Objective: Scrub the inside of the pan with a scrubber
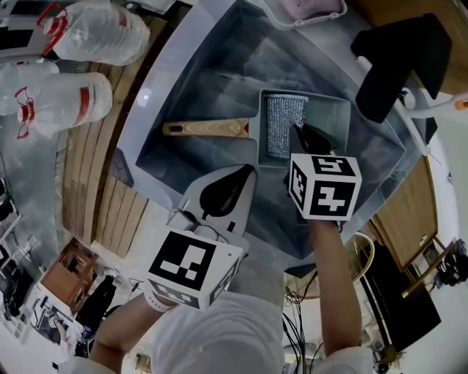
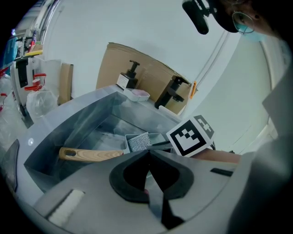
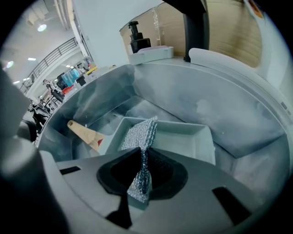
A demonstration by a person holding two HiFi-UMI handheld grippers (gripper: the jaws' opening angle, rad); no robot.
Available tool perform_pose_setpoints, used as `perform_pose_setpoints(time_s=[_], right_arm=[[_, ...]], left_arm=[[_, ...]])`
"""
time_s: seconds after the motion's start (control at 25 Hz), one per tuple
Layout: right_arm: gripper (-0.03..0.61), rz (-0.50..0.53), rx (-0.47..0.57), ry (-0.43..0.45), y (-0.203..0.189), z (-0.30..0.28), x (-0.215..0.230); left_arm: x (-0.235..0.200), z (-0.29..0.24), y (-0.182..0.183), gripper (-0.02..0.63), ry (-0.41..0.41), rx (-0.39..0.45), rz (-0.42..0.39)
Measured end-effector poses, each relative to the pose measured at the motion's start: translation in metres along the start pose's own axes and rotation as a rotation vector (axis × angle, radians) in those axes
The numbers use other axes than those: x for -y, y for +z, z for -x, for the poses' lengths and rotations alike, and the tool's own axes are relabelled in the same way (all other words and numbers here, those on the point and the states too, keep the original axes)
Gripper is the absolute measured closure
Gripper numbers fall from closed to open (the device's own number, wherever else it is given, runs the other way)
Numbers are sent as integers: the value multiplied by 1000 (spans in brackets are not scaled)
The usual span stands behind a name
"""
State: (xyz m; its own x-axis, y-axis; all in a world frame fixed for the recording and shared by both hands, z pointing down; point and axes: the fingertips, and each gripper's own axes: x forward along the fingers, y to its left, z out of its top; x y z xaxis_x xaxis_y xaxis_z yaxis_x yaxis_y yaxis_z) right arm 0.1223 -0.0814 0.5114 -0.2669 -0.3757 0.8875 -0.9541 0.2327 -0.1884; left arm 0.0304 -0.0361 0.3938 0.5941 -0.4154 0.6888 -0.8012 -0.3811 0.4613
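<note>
A square grey pan [image 1: 329, 117] with a wooden handle [image 1: 205, 128] lies in the steel sink [image 1: 183, 73]. My right gripper [image 1: 301, 139] is shut on a silvery mesh scrubber [image 1: 284, 123] that lies against the pan's left inner side. In the right gripper view the scrubber [image 3: 139, 137] runs from between the jaws down into the pan [image 3: 183, 137]. My left gripper [image 1: 232, 181] hovers over the sink's near edge, shut with nothing in it, and is apart from the handle [image 2: 91, 154]. The left gripper view shows the pan [image 2: 151, 139] and scrubber [image 2: 138, 142] beyond.
A black tap [image 1: 395, 62] rises at the sink's right. A pale soap dish [image 1: 307, 11] sits on the far rim. Clear plastic bottles [image 1: 66, 66] lie on the wooden counter to the left. A black pump bottle [image 2: 132, 73] stands by the cardboard.
</note>
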Motion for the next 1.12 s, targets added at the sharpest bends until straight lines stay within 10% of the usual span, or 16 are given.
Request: perform_pose_setpoints(time_s=[1.12], right_arm=[[534,-107,-20,-383,-14,48,105]], left_arm=[[1,8,3,620,-17,21,11]])
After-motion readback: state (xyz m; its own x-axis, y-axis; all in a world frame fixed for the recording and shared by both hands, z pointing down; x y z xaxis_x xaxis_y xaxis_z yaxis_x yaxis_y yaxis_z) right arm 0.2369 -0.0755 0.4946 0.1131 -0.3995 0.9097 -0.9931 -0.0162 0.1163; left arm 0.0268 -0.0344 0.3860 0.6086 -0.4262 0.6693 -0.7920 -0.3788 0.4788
